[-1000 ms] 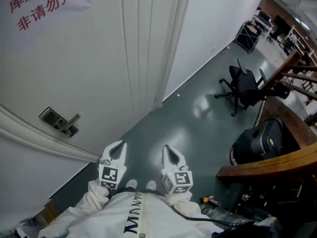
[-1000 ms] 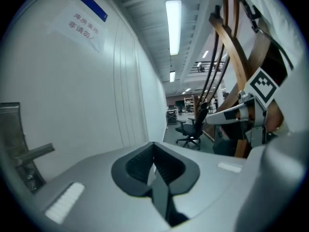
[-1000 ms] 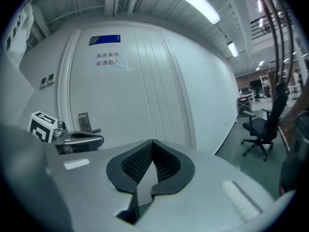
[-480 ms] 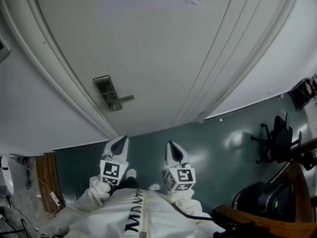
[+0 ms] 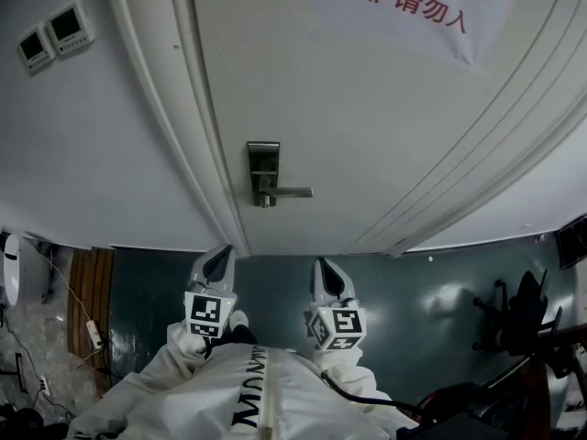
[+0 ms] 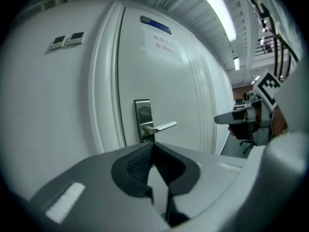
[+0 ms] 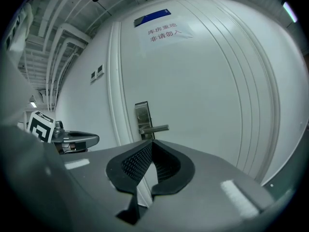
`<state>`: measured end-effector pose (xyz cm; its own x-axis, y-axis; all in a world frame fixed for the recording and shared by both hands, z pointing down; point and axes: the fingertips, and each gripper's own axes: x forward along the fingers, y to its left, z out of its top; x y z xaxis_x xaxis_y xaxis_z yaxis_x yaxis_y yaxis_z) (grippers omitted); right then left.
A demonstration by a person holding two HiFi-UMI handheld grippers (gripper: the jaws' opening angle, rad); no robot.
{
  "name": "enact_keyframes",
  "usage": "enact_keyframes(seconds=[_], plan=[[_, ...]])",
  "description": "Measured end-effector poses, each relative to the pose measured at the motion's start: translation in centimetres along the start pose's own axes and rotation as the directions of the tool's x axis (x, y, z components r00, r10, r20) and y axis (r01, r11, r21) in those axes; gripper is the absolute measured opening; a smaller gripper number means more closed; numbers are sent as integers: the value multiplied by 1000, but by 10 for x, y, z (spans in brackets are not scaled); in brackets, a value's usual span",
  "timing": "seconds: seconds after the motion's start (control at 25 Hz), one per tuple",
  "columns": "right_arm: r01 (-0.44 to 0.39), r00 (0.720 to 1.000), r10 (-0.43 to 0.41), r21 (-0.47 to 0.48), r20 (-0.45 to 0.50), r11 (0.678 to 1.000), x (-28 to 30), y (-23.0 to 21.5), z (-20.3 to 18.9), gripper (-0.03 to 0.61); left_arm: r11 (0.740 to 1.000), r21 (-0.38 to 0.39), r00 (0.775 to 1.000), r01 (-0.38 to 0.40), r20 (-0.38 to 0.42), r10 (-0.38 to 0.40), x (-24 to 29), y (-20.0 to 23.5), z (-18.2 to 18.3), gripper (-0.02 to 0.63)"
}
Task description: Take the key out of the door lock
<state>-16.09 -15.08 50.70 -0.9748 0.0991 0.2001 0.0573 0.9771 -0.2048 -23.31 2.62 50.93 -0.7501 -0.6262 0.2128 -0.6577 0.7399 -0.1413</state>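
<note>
2 empty, shut tools, your left hand-held gripper [image 5: 222, 252] and right hand-held gripper [image 5: 320, 265], hang below the door lock [image 5: 264, 174] at mid-frame, well apart; key too small to see. Open 1, approach squarely.

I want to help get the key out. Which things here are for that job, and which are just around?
For the job: door lock, handle, left claw, right claw. Key too small to see.
Just around: paper sign, wall panels, office chair.
</note>
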Motion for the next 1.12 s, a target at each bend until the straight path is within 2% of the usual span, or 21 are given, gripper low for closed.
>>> enact_keyframes(seconds=[0.32,0.56,0.92,1.12], plan=[[10,1000,-10,-23,-13,1000,47,36,8,0,1000,-14,1000,-1,26,1,14,59,1,0],[53,998,-53,-33,-17,998,73,51,13,0,1000,-15,1000,7,26,-6,19,101,-7,0],[32,998,-31,7,-49,999,90,47,7,0,999,-34,1000,2,20,-1,33,100,-7,0],[28,998,-24,68,-59,997,105,36,2,2,999,-33,1000,-19,9,19,38,102,-6,0]])
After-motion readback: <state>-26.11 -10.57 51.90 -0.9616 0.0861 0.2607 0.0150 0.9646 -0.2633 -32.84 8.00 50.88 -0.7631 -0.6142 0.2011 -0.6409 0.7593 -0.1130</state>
